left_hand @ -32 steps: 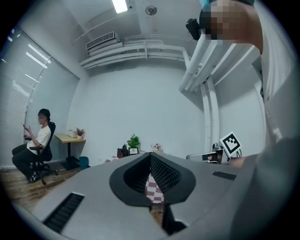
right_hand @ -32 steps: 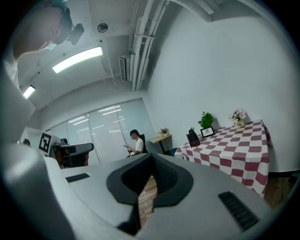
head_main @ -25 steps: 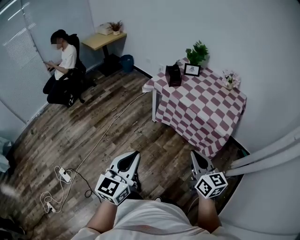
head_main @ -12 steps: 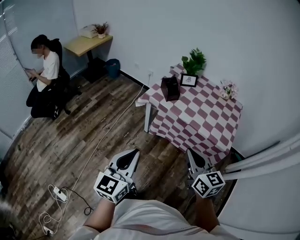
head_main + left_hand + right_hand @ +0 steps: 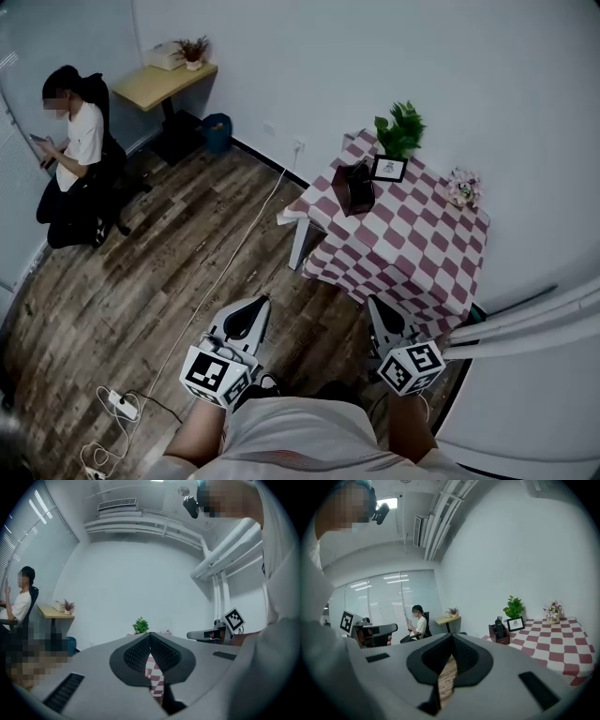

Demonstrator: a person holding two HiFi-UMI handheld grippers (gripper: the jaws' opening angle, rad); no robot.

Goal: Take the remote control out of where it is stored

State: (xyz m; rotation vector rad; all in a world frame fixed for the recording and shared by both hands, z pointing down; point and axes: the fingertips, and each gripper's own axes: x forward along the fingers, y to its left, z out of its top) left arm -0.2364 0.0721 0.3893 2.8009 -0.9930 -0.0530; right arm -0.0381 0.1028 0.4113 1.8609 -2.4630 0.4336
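A dark brown holder box [image 5: 354, 187] stands at the near left corner of the table with the pink-and-white checked cloth [image 5: 412, 244]. In the right gripper view a black remote control [image 5: 499, 627] stands upright in that holder [image 5: 498, 635]. Both grippers are held low in front of me, well short of the table and pointing towards it. My left gripper [image 5: 261, 301] is shut with nothing in it, its tips meeting [image 5: 150, 634]. My right gripper [image 5: 373, 301] is shut and empty too [image 5: 452, 635].
Behind the holder are a potted plant [image 5: 401, 131], a small picture frame [image 5: 387, 169] and a flower pot [image 5: 459, 186]. A person sits on a chair [image 5: 70, 159] at the left by a small desk [image 5: 161, 84]. A cable and power strip [image 5: 122, 403] lie on the wooden floor.
Both grippers have moved forward with me towards the table, still shut. The seated person and the small desk have slid further left in the head view.
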